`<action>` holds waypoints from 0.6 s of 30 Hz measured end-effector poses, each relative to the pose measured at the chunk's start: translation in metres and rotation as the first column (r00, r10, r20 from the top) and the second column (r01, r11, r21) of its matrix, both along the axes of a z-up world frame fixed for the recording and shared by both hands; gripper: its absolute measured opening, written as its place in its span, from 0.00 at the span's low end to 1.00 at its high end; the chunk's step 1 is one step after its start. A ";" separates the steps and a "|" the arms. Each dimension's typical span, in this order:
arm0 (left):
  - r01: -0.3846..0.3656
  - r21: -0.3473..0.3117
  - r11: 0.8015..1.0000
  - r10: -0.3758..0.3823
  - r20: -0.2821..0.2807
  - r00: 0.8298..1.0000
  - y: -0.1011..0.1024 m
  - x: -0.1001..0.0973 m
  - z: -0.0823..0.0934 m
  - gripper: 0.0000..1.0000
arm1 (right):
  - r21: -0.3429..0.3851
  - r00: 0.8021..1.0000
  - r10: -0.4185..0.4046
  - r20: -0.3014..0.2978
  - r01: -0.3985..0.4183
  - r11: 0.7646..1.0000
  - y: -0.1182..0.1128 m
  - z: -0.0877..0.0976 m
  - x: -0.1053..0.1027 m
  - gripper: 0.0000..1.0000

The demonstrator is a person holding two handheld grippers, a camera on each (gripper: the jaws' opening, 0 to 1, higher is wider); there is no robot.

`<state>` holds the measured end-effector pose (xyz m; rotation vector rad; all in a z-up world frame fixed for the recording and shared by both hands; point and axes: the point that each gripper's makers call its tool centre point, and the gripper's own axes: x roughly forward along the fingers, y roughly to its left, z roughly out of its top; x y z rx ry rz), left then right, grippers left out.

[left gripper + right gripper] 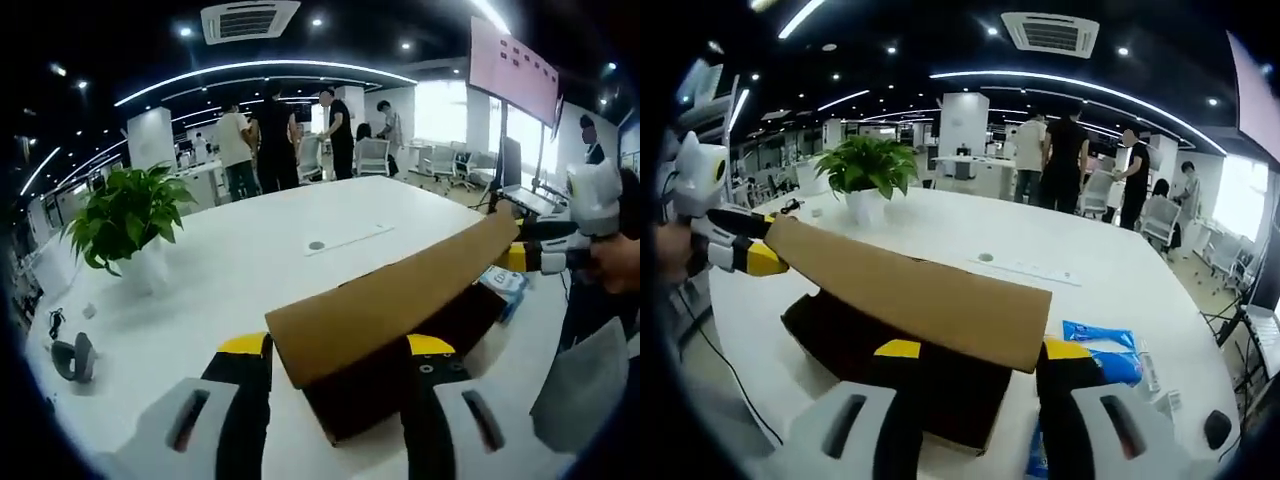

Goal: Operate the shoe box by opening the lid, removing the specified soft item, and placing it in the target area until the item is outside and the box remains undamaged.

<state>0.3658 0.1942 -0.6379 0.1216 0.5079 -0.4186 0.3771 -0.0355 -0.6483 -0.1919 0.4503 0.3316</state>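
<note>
Two-handed hold on the cardboard lid (400, 300): clamped at one short end by the left tongs (338, 345) and at the other by the right tongs (970, 350), raised aslant in the air. Beneath it, resting on the white worktop (300, 215) near the person's edge, the dark shoe box (840, 330).

Risks from here:
- Could crease or tear the lid if pulled lengthwise from both ends, or twisted by lifting one end faster than the other.
- Could drag or tip the box toward the worktop's edge if the lid is hinged or catches on a wall.
- Could let the lid drop back onto the box if either grip is shallow.
- Could sweep the blue packet (1100, 360), lying on the worktop just beside the box, when swinging the lid aside.

Hidden or unclear:
- Cannot see into the box, since the lid covers its mouth in both views, so no sign of the soft item inside.
- Cannot tell whether the blue packet is that item.
- Cannot tell whether the lid is hinged to the box or loose.
- Cut off behind the jaws at the bottom of each view: the box's nearest wall.
- Hard to judge how deep either bite on the cardboard goes.
</note>
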 end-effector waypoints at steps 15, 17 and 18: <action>0.044 -0.027 0.999 -0.046 -0.051 0.998 -0.009 -0.022 -0.020 0.65 | -0.014 0.997 0.053 -0.047 -0.054 0.998 0.007 -0.021 -0.017 0.55; 0.050 -0.036 0.998 -0.052 -0.058 0.997 -0.010 -0.025 -0.022 0.66 | -0.014 0.997 0.060 -0.057 -0.061 0.998 0.007 -0.025 -0.020 0.56; 0.050 -0.038 0.998 -0.052 -0.061 0.997 -0.010 -0.027 -0.024 0.66 | -0.014 0.996 0.062 -0.060 -0.063 0.998 0.007 -0.026 -0.021 0.56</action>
